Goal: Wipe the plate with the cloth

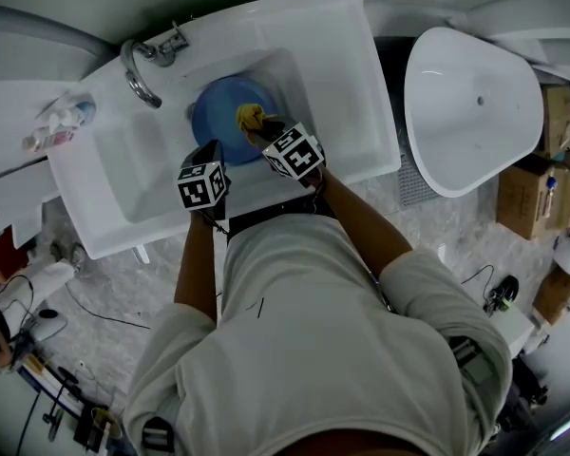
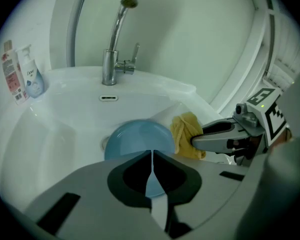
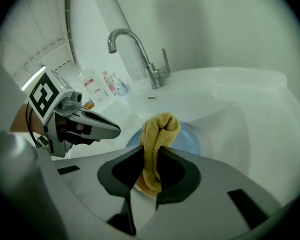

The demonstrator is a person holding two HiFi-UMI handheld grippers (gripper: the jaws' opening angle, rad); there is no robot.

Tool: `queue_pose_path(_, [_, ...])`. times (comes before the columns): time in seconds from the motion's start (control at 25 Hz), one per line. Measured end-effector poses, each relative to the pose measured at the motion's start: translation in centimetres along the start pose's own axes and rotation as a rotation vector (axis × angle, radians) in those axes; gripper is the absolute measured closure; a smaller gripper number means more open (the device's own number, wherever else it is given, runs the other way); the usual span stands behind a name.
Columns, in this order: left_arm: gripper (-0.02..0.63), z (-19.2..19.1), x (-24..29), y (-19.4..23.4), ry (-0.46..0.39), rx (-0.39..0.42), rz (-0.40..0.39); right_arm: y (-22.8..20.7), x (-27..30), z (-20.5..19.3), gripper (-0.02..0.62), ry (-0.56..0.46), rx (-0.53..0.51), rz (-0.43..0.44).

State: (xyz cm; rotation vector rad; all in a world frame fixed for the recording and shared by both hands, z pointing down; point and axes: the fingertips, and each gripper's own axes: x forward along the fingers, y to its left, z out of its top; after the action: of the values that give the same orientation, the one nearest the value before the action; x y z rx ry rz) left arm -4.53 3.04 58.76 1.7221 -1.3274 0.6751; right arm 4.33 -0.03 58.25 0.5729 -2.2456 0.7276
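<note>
A round blue plate (image 1: 218, 112) lies in the white sink basin (image 1: 152, 174). My left gripper (image 1: 215, 153) is at the plate's near rim, its jaws pressed together on that edge; in the left gripper view the plate (image 2: 137, 138) shows just past the left gripper (image 2: 151, 156). My right gripper (image 1: 257, 129) is shut on a bunched yellow cloth (image 1: 250, 117) that hangs over the plate's right side. In the right gripper view the cloth (image 3: 158, 131) sticks up between the jaws of the right gripper (image 3: 149, 153) and hides much of the plate (image 3: 191, 140).
A chrome faucet (image 1: 139, 72) stands at the back of the sink. Soap bottles (image 1: 59, 126) sit on the left ledge. A white tub (image 1: 470, 103) and cardboard boxes (image 1: 537, 183) are to the right. Cables lie on the floor (image 1: 104, 316).
</note>
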Motion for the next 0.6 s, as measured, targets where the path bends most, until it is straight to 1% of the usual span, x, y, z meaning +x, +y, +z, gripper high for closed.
queue_pose_path(0.08, [0.578, 0.0, -0.1, -1.7, -0.010, 0.023, -0.014, -0.4, -1.6, 0.3, 0.525, -0.046, -0.034, -0.031])
queue_pose_path(0.24, [0.581, -0.3, -0.2, -4.8, -0.028, 0.046, -0.034, -0.7, -4.1, -0.4, 0.525, -0.081, -0.044, -0.053])
queue_pose_path(0.4, [0.580, -0.5, -0.4, -7.6, -0.051, 0.063, -0.026, -1.0, -6.9, -1.5, 0.526, -0.106, -0.039, -0.065])
queue_pose_path(0.6, [0.580, -0.3, -1.5, -11.0, -0.105, 0.055, -0.001, -1.6, -10.6, -2.5, 0.525, -0.150, -0.041, -0.084])
